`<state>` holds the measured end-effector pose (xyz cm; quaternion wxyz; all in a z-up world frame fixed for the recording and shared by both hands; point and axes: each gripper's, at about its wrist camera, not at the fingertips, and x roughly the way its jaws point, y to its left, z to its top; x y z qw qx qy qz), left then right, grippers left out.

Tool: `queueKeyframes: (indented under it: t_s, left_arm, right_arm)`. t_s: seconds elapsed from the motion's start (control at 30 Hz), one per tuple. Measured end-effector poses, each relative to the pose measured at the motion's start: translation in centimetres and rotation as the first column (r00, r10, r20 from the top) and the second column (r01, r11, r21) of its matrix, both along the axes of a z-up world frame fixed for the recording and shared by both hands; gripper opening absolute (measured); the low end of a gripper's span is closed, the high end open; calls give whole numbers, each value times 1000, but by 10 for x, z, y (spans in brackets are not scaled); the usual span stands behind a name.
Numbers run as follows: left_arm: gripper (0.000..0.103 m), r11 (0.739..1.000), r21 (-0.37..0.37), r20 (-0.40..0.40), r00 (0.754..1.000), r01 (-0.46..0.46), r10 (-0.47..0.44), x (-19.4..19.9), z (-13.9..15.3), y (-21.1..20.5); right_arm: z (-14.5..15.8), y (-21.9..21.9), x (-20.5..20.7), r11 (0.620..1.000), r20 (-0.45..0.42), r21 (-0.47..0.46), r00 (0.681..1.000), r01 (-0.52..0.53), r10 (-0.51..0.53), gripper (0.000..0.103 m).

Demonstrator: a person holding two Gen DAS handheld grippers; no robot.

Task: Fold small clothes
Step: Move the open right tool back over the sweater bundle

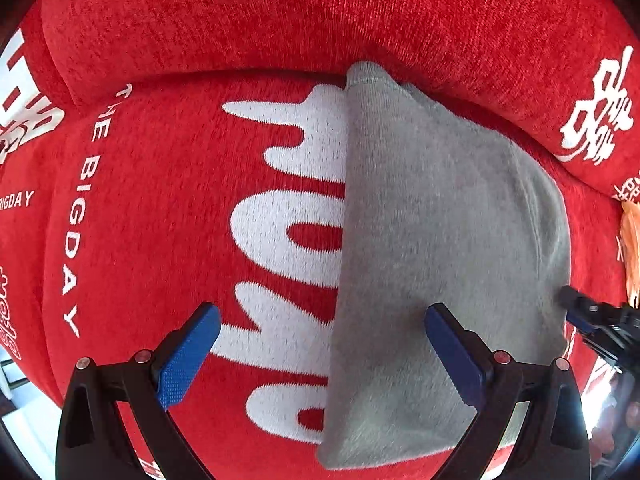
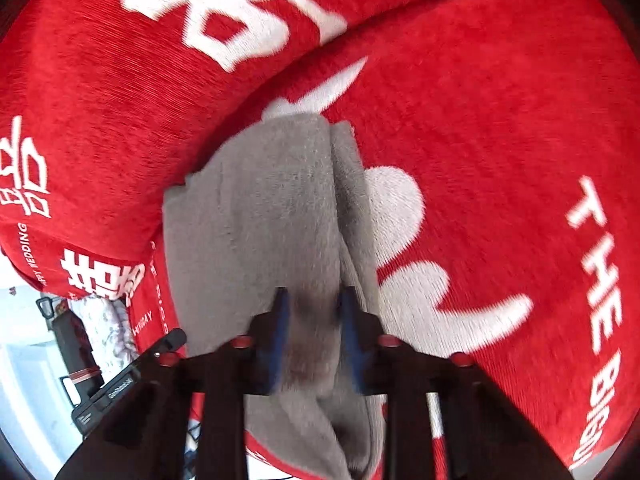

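1. Red plush fabric with large white lettering covers nearly everything you see; it is a cushioned seat cover (image 1: 168, 208) with a padded back cushion (image 1: 320, 12) running across the top of the left wrist view.
2. White text reading "THE BIGDAY" runs down the left of that view, and big white characters sit at the far left and upper right edges.
3. Your task piece, the grey garment (image 1: 436, 248), lies on the seat cover in the centre-right of the left wrist view, reaching from the back cushion down to the lower edge of the frame.
4. Its left edge is straight, like a fold line, and it covers part of the big white lettering.
5. Your left tool (image 1: 322, 356) is released: its blue pads are spread wide, one over the red cover, the other over the grey garment, with nothing between them.
6. Your right tool (image 2: 314, 320) is clenched on a bunched ridge of the grey garment (image 2: 256, 216), seen in the lower centre of the right wrist view.
7. In the left wrist view the right tool (image 1: 592, 320) shows at the right edge, at the garment's right border.
8. An orange object (image 1: 632, 240) peeks in at the right edge above it; you cannot tell what it is.
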<state>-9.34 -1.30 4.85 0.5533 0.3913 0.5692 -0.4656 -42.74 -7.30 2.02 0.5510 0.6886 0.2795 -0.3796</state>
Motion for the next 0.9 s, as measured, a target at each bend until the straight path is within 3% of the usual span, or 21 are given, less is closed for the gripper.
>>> queueKeyframes:
  t_s: [0.03, 0.07, 0.2, 0.33, 0.6, 0.7, 0.77, 0.83, 0.9]
  left_arm:
    - [102, 1000, 0, 1, 1000, -2, 2, -1, 0, -3]
    - [102, 1000, -1, 2, 1000, -2, 2, -2, -1, -5]
    - [102, 1000, -2, 8, 1000, 2, -2, -6, 1, -12]
    - [102, 1000, 11, -1, 1000, 6, -6, -15, -2, -20]
    - [102, 999, 17, 10, 999, 40, -40, -33, -5, -30]
    - [102, 999, 16, 11, 999, 39, -39, -32, -5, -31]
    - [102, 999, 19, 9, 999, 36, -36, -33, -5, -30]
    - [102, 999, 22, 10, 999, 40, -40, -32, -8, -32]
    - [102, 999, 23, 14, 999, 47, -47, -32, -9, -35]
  right_arm:
    - [-3, -3, 1, 1000, 11, 7, 1000, -5, 5, 11]
    - [-3, -4, 2, 1000, 19, 3, 1000, -13, 13, 9]
    - [13, -6, 6, 994, -39, -57, 995, -96, 94, 8]
    - [-5, -6, 5, 989, -84, -16, 986, -149, 147, 8]
    - [1, -1, -10, 990, -4, 2, 990, -138, 138, 13]
    - [3, 3, -26, 994, 14, 12, 994, -111, 111, 30]
    - [2, 5, -36, 997, 27, 20, 996, -80, 80, 48]
    - [-1, 7, -43, 998, 47, 31, 998, -48, 47, 55]
    - [-4, 8, -46, 999, 65, 42, 997, -31, 28, 56]
